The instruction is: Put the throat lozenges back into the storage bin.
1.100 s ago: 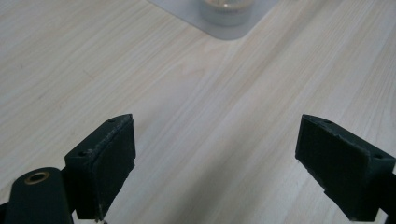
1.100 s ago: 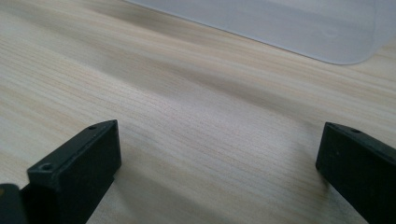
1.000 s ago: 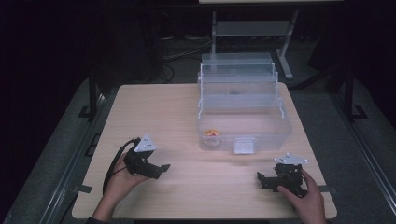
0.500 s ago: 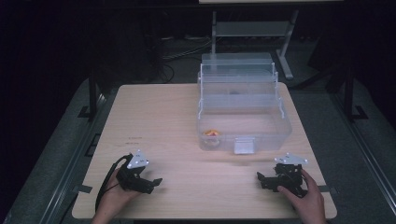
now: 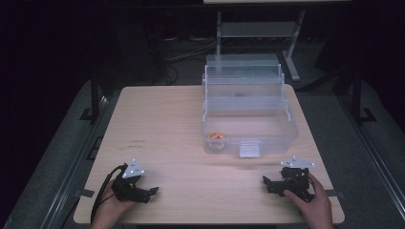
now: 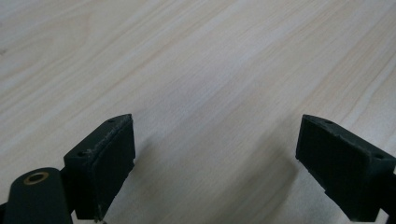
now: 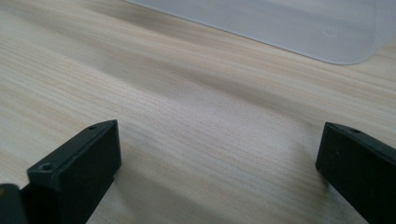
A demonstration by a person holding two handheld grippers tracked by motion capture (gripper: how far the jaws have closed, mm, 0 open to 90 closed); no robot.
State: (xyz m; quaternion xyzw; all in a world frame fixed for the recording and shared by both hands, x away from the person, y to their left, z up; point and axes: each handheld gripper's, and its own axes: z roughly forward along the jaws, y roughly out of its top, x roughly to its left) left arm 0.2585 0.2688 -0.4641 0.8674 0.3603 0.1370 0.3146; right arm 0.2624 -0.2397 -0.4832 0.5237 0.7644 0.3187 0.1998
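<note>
Pale wood table (image 5: 191, 124), rounded corners, standing on dark flooring; we list its contents from left to right.

Item one: our left gripper (image 5: 145, 193), held low at the near left corner in our left hand (image 5: 109, 210), a black cable (image 5: 102, 191) looping from its rear and a grey three-cornered plate (image 5: 133, 170) on top. It points to the right along the near edge. In the left gripper view its jaws stand wide apart over bare wood grain, with nothing between them.

Item two: a small orange object (image 5: 216, 136), lying inside the front left corner of the box's lower tray. We cannot tell what it is.

Item three: a clear plastic box (image 5: 248, 109), right of centre towards the far side, its tiers stepped up and back like an opened organiser. A pale latch tab (image 5: 250, 149) sits on the middle of its front wall. Something small and dark shows in an upper tier; too faint for us to name.

Item four: our right gripper (image 5: 266, 183), held in our right hand (image 5: 310, 202) at the near right corner, well apart from the left one and near the box's front right corner. It points left. In the right gripper view its jaws are likewise spread, empty, low over the wood, with a rounded corner of the clear box (image 7: 299, 32) beyond them.
</note>
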